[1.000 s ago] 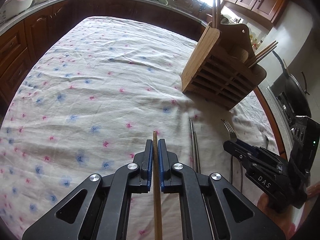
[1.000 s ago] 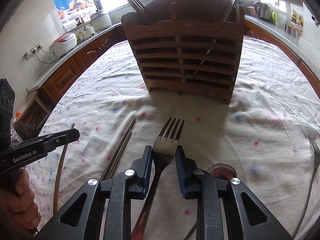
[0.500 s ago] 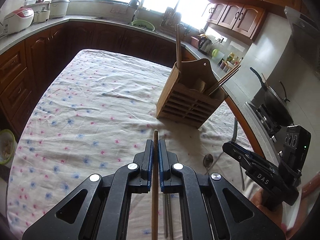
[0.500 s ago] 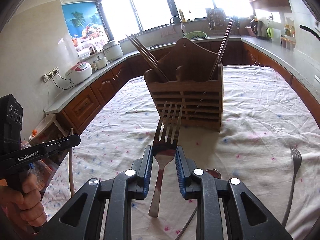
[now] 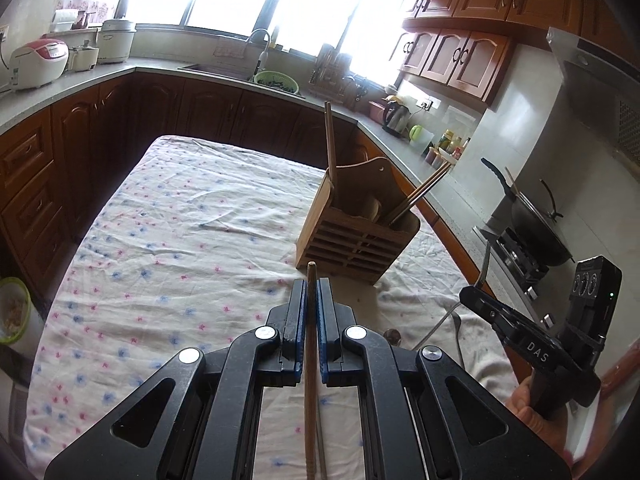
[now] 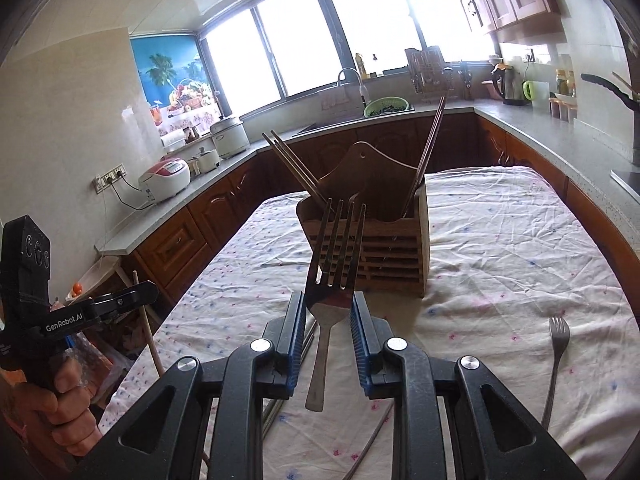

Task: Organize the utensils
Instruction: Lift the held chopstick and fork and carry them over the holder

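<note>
Chopstick (image 5: pixel 309 360) pinched in left tool (image 5: pixel 311 300); fork (image 6: pixel 334 264) clamped in right tool (image 6: pixel 329 312).

A home kitchen; wooden cabinets (image 5: pixel 460 56) along the walls; sink tap (image 6: pixel 352 80) under wide windows; rice cooker (image 5: pixel 38 62), kettle (image 5: pixel 396 118), wok (image 5: pixel 536 220) on a stove.

Beyond the fingers, bright windows (image 6: pixel 304 40) glare above a grey counter (image 5: pixel 168 65) and dark wooden cabinets (image 5: pixel 216 108).
</note>
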`<state>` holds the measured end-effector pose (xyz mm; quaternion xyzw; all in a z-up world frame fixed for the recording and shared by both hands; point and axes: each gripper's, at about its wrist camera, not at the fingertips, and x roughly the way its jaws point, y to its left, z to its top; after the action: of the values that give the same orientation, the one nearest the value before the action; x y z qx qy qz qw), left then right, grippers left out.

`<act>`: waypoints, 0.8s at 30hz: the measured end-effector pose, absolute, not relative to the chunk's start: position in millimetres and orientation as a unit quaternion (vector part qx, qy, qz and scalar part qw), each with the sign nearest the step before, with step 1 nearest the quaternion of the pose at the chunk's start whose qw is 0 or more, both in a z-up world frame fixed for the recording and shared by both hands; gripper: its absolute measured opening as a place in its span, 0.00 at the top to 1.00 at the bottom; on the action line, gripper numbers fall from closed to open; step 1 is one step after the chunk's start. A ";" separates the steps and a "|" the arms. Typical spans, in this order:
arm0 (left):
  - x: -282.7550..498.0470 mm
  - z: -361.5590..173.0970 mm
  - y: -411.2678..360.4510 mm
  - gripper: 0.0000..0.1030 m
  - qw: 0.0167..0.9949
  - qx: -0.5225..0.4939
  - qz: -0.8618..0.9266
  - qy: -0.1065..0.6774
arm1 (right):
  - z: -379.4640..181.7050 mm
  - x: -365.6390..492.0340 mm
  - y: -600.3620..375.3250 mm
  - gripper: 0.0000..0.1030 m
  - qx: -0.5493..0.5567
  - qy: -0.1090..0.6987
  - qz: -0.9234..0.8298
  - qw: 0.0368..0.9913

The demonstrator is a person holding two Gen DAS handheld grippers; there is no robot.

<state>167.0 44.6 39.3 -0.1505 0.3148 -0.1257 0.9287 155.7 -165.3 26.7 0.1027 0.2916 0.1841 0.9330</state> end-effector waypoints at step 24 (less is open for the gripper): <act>191.2 103.7 49.9 0.96 0.951 -0.151 -0.129 0.238 | 52.7 174.7 -185.6 0.78 0.116 0.257 0.170 0.944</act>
<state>191.2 49.9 103.7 -0.1509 0.2383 -0.1292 0.9506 174.7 -185.6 52.7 0.1158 0.2571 0.1697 0.9443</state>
